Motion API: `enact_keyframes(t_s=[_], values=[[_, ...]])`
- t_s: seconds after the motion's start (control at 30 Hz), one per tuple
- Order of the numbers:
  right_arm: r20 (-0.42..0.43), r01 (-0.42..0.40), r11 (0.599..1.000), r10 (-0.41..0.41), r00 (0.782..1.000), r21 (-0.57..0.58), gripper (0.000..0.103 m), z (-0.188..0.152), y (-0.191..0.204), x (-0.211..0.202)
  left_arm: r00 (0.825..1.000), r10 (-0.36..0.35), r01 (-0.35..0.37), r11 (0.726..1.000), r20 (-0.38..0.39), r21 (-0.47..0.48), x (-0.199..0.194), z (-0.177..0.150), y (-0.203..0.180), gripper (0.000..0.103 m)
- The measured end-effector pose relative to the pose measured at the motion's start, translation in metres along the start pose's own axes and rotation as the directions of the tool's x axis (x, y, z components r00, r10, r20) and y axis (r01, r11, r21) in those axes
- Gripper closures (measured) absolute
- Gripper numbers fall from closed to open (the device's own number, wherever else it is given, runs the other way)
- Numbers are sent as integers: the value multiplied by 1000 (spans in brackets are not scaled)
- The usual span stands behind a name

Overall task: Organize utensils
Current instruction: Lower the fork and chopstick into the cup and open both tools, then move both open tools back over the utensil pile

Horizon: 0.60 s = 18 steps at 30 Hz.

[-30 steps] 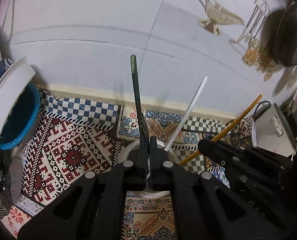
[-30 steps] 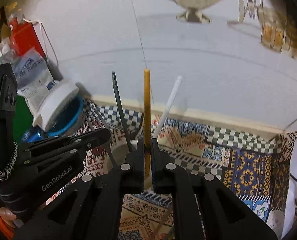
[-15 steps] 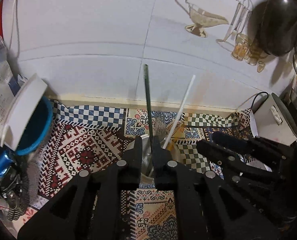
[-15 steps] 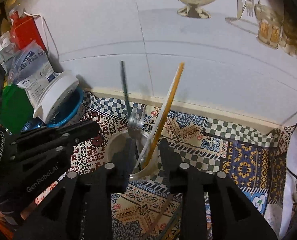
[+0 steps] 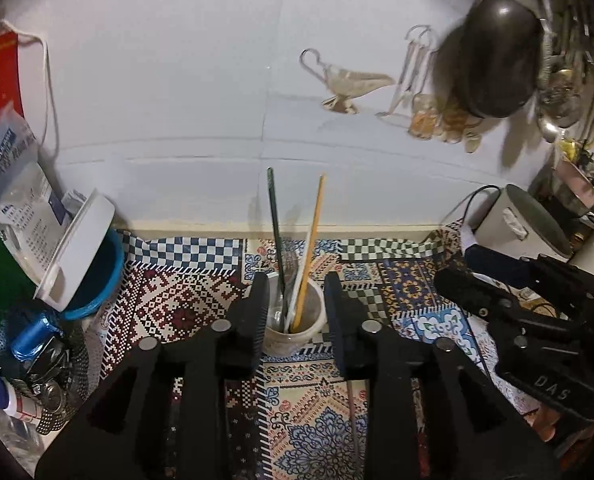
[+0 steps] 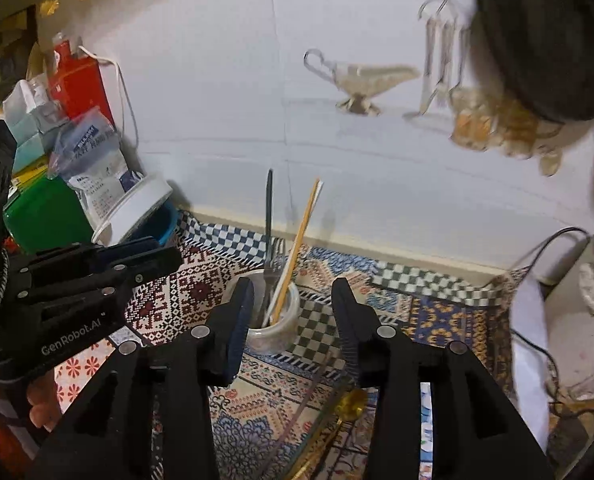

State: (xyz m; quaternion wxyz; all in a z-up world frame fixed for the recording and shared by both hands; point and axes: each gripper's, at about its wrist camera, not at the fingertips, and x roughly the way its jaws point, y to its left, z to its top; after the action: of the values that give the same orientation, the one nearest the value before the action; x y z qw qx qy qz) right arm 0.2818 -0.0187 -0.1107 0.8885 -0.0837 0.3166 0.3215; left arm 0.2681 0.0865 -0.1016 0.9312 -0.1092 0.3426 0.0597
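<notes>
Cup (image 5: 293,322) w/ utensils on patterned cloth (image 5: 185,300), white tiled wall (image 5: 177,100) behind.

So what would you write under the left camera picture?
Open left gripper facing a white cup holding a dark fork, yellow chopstick and white stick.

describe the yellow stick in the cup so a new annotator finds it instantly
Find the white wall above the patterned mat; near its base a pale cup stands on the mat, framed by the open left gripper. Three long items stand in it. The yellow stick leans right against a white stick, unlike the near-upright dark-handled fork.
</notes>
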Motion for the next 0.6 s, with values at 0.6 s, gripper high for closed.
enact_keyframes(t_s=[0.6], values=[[-72,161,984,-156,985,76,59,-67,-44,-46,994,-51,57,996,-94,67,6,-58,-42,62]])
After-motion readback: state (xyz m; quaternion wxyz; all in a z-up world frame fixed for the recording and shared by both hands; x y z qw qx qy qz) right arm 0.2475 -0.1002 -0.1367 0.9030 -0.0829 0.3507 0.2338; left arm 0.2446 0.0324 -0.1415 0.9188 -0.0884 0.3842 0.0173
